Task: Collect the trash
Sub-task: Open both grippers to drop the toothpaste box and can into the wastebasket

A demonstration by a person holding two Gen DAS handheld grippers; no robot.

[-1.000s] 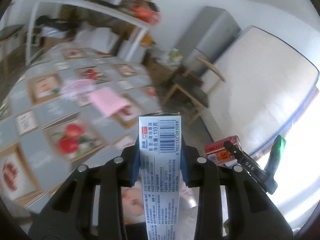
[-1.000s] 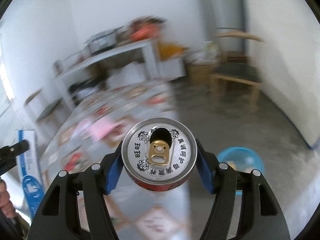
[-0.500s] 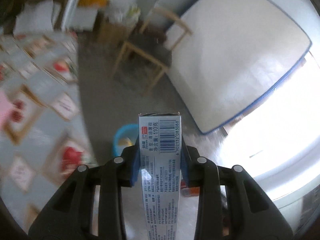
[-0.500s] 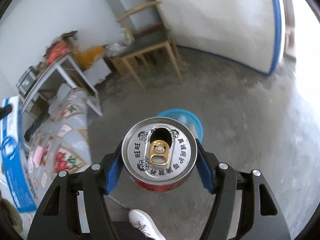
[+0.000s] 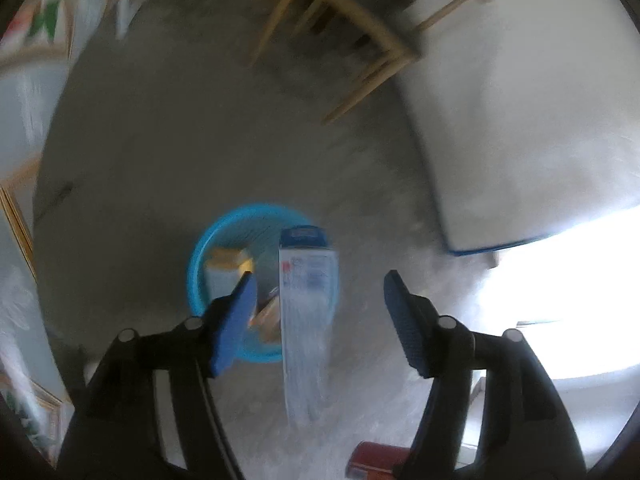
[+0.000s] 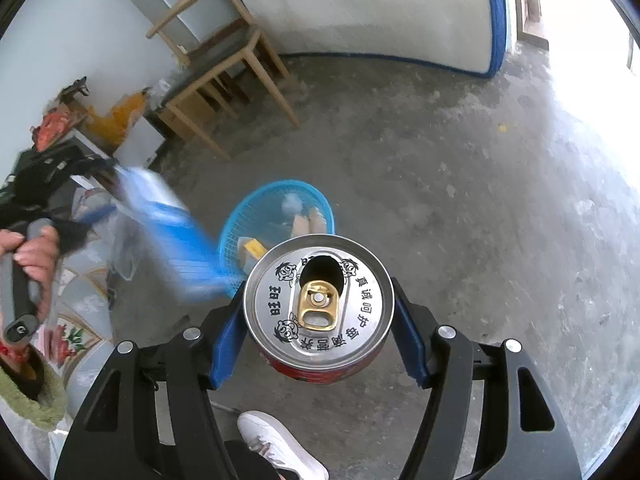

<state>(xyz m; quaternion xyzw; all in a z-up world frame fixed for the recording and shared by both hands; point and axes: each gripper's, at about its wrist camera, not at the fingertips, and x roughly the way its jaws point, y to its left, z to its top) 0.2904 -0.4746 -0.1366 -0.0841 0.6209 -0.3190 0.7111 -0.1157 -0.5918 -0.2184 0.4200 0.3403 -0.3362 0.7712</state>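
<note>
My left gripper points down at a blue mesh basket on the floor. Its jaws are opening. A white and blue toothpaste box hangs blurred between them, clear of both pads and above the basket's right side. In the right wrist view the same box is a blue streak left of the basket. My right gripper is shut on a red drink can, its open silver top facing the camera, just short of the basket. The can also shows at the bottom of the left wrist view.
Several bits of trash, among them a yellow box, lie in the basket. A wooden chair stands beyond it, and a mattress leans on the wall. A white shoe is below my right gripper. A hand grips the left handle beside a patterned tablecloth.
My left gripper swung from the table down over the basket and opened, letting go of the toothpaste box. My right gripper tipped down toward the basket, still holding the can.
</note>
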